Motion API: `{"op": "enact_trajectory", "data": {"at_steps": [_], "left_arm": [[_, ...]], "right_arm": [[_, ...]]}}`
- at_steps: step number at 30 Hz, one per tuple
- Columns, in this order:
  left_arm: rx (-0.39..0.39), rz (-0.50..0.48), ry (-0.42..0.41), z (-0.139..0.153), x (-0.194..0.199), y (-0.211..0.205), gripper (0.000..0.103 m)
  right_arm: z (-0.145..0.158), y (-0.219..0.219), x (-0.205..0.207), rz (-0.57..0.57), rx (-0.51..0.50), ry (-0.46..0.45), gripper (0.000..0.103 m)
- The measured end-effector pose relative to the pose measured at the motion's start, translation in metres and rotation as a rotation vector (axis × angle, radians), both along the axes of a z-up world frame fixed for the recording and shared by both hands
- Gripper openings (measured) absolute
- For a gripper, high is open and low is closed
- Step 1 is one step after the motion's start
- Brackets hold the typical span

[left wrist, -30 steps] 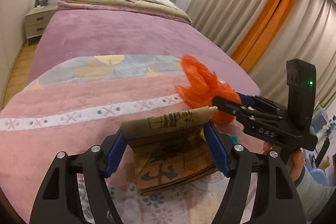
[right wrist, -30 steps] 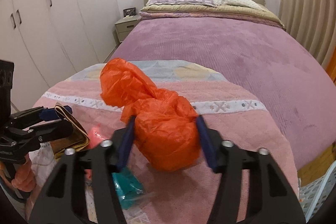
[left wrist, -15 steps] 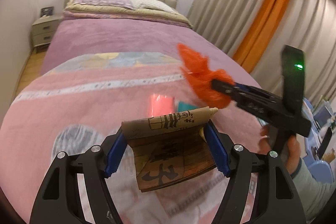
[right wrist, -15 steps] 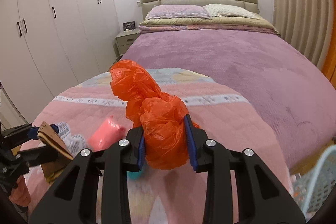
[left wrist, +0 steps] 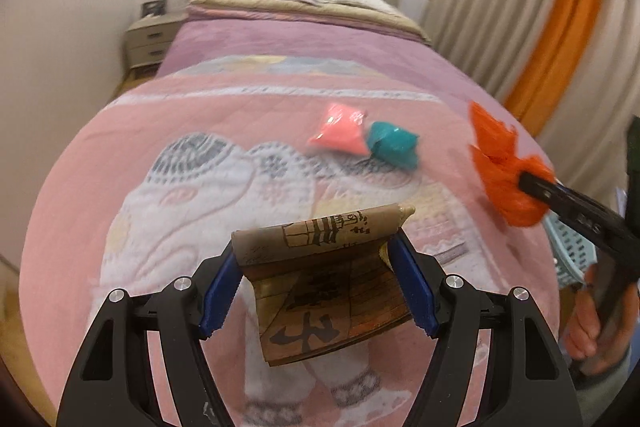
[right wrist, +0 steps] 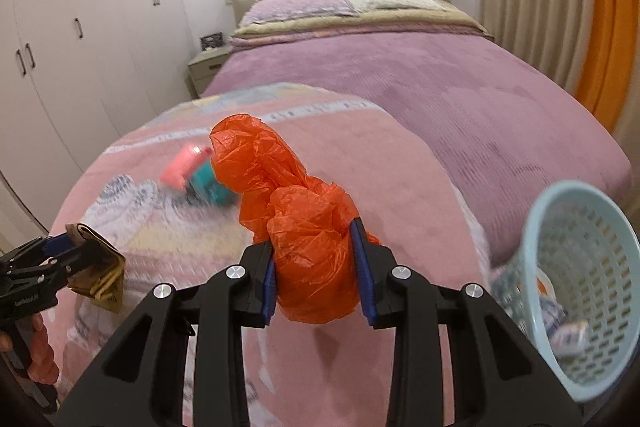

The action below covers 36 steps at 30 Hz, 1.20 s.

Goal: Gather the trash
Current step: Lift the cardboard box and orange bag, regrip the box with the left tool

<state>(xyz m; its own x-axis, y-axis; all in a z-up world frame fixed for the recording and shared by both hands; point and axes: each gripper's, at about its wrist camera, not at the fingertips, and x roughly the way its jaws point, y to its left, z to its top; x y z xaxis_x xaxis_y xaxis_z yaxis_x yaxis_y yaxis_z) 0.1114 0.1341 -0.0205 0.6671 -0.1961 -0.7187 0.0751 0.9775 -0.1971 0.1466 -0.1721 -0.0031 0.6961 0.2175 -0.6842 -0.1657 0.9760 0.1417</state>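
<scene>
- Carrying two bits of trash at once right now, so the job is mostly about not fumbling either one on the way to the basket [right wrist: 576, 291], which sits off the right edge of the bed [right wrist: 460, 95] with some scraps already in it.
- Right gripper [right wrist: 318, 277] has just been closing and its blue pads are now squeezed into the orange plastic bag [right wrist: 308, 227] — the bag is bunched between them, with a loose tail sticking up above the fingers.
- Left gripper [left wrist: 316, 287] is clamped wide across the brown folded paper [left wrist: 320, 275], both pads pressed on its side edges.
- I'd dump the orange bag first since it looks closest to the basket — get the whole wad over the rim before letting go, because that floppy tail could catch the edge and drag it out.
- Paper is stiff and held only by its edges, so keep the squeeze steady; a twist might pop it loose.
- Pink packet [left wrist: 340, 129] and teal packet [left wrist: 394, 145] lie touching each other on the pink blanket [left wrist: 120, 167], not yet picked up. They'd be my next trip.
</scene>
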Motion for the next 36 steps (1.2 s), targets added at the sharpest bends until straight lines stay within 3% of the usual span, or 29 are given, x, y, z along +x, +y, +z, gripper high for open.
{"op": "enact_trajectory", "data": {"at_steps": [4, 13, 22, 26, 30, 36], "left_arm": [[0.003, 0.044, 0.053, -0.009, -0.012, -0.004, 0.07], [-0.15, -0.093, 0.122, -0.012, -0.057, -0.016, 0.073], [-0.064, -0.194, 0.132, -0.02, -0.087, -0.032, 0.082], [-0.072, -0.264, 0.121, -0.018, -0.1, -0.028, 0.086], [-0.015, -0.282, 0.081, -0.013, -0.102, -0.021, 0.086], [-0.002, -0.317, 0.066, -0.021, -0.083, 0.0, 0.078]], "right_arm": [[-0.003, -0.009, -0.01, -0.011, 0.008, 0.017, 0.029], [-0.004, -0.008, -0.027, 0.011, 0.027, 0.022, 0.03], [-0.004, -0.008, -0.034, 0.012, 0.032, 0.027, 0.03], [-0.003, -0.01, -0.033, 0.008, 0.033, 0.023, 0.03], [-0.003, -0.01, -0.034, 0.008, 0.036, 0.026, 0.03], [0.001, -0.008, -0.038, 0.016, 0.024, 0.013, 0.03]]}}
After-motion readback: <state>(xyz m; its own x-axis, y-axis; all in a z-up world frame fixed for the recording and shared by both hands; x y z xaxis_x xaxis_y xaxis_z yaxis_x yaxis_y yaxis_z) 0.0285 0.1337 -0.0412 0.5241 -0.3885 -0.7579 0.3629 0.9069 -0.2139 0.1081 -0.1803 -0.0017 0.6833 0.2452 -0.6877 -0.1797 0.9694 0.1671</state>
